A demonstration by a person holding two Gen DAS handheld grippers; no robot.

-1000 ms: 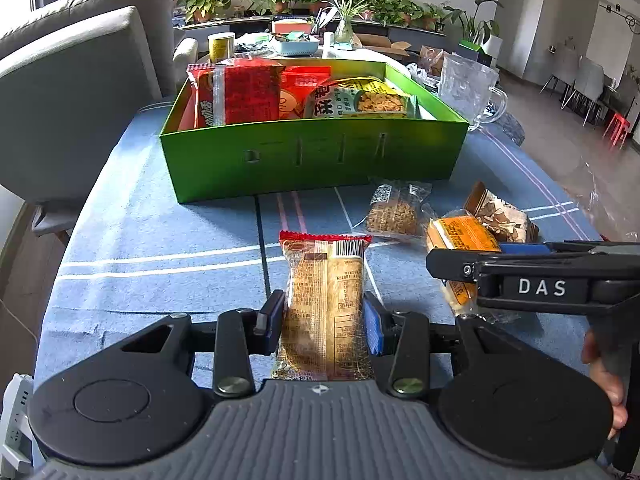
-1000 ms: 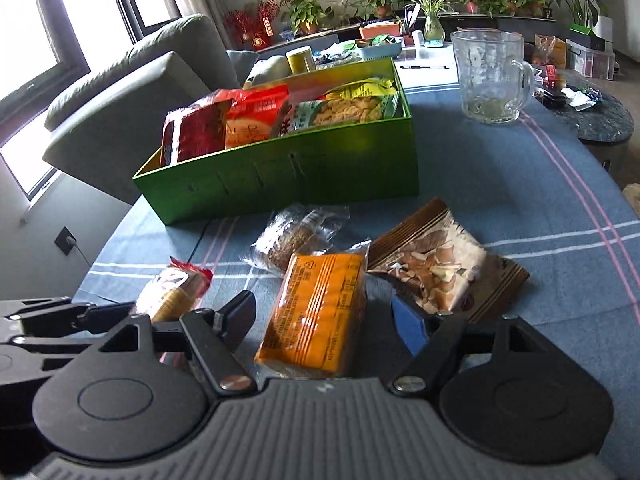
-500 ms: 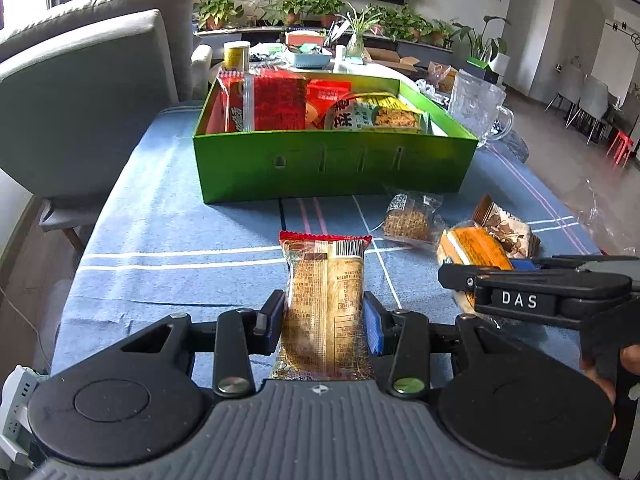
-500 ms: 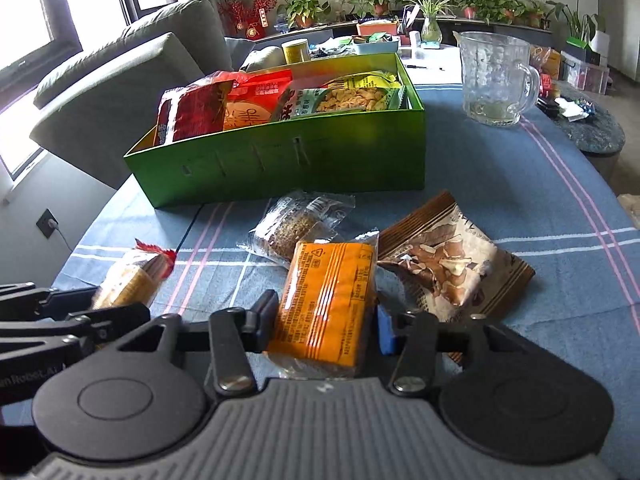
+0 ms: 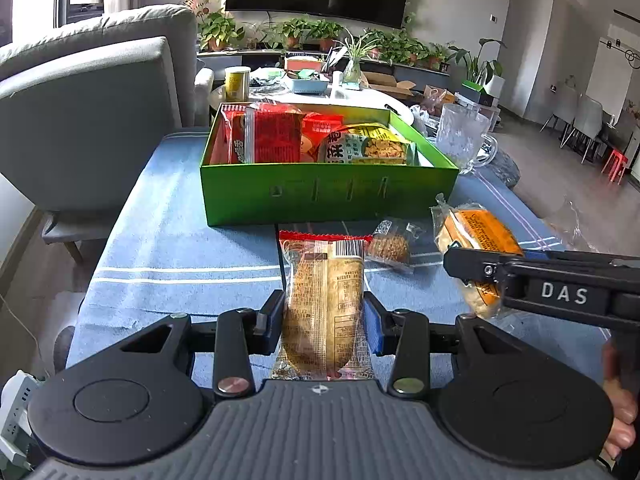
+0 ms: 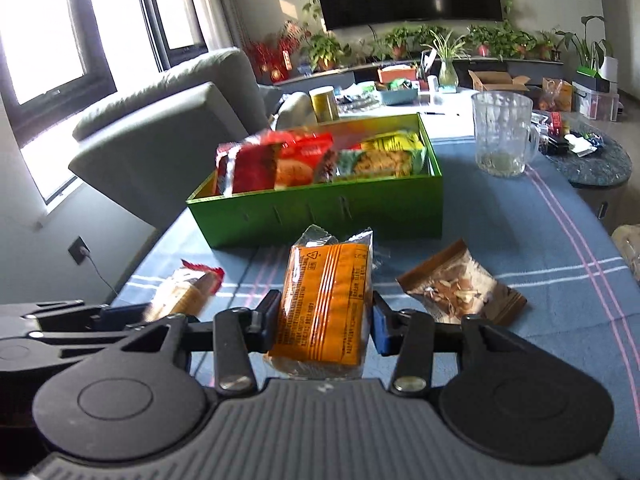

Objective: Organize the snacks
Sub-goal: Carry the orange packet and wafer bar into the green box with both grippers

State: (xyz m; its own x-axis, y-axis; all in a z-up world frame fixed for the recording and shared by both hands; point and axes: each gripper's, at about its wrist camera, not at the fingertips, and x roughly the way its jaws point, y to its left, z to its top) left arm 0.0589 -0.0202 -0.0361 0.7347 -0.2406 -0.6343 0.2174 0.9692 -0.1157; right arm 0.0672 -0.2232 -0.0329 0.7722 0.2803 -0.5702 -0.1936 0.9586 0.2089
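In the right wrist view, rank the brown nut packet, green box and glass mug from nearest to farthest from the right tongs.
From the right tongs:
1. Brown nut packet, on the cloth just to the right.
2. Green box, straight ahead, mid-table.
3. Glass mug, beyond the box's right end.

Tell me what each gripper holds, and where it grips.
Left gripper: tan red-topped snack pack, by its lower sides. Right gripper: orange snack pack, by its lower sides.
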